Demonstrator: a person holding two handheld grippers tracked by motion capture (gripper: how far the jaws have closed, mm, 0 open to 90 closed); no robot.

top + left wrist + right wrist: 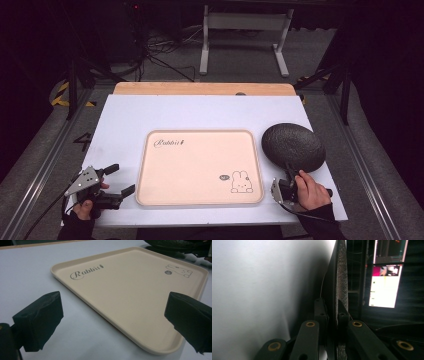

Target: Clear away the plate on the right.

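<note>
Right gripper (pixel 288 176) fingers pinching black plate (pixel 293 146) rim; left gripper (pixel 120 181) fingers spread beside tray (pixel 200 202).

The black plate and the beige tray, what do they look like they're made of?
black plate: probably stoneware or melamine, matt, going by its speckled, grainy face and thin rim, clamped by the right gripper.
beige tray: likely plastic or melamine, smooth satin, with a moulded rounded lip and printed rabbit drawing.
</note>
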